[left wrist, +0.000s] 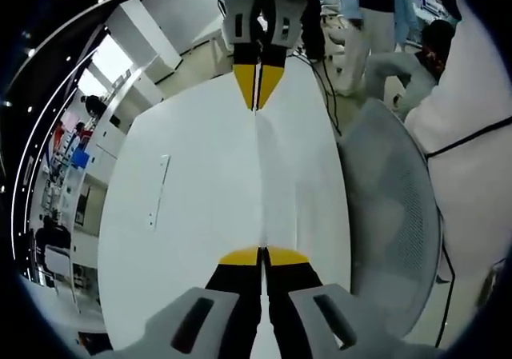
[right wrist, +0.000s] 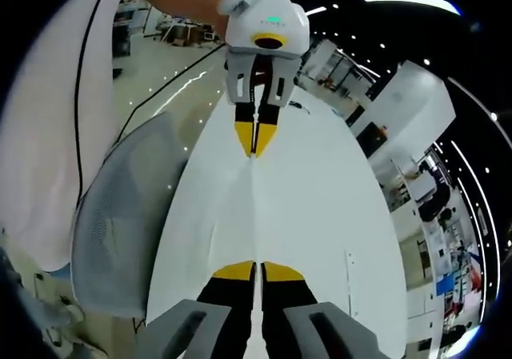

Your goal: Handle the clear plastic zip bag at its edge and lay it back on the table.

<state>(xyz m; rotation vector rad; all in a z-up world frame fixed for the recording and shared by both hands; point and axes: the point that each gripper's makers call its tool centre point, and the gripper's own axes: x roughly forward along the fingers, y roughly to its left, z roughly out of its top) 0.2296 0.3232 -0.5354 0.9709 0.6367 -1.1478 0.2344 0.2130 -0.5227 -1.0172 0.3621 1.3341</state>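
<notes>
Yellow-tipped jaws of my left gripper are clenched on one edge of the clear plastic zip bag. Opposite, my right gripper pinches the far edge. Bag stretched taut between both, edge-on, above the white table. Grey mesh chair just beside the table.

Clear zip bag nearly invisible against white table; only faint seam line shows between jaws, outline cannot be traced. Bag edge hidden inside closed left gripper and right gripper. In right gripper view, bag equally hard to make out. Mesh chair partly cut off at edge. People in background cropped at top. Shelves at far left too small to read.
</notes>
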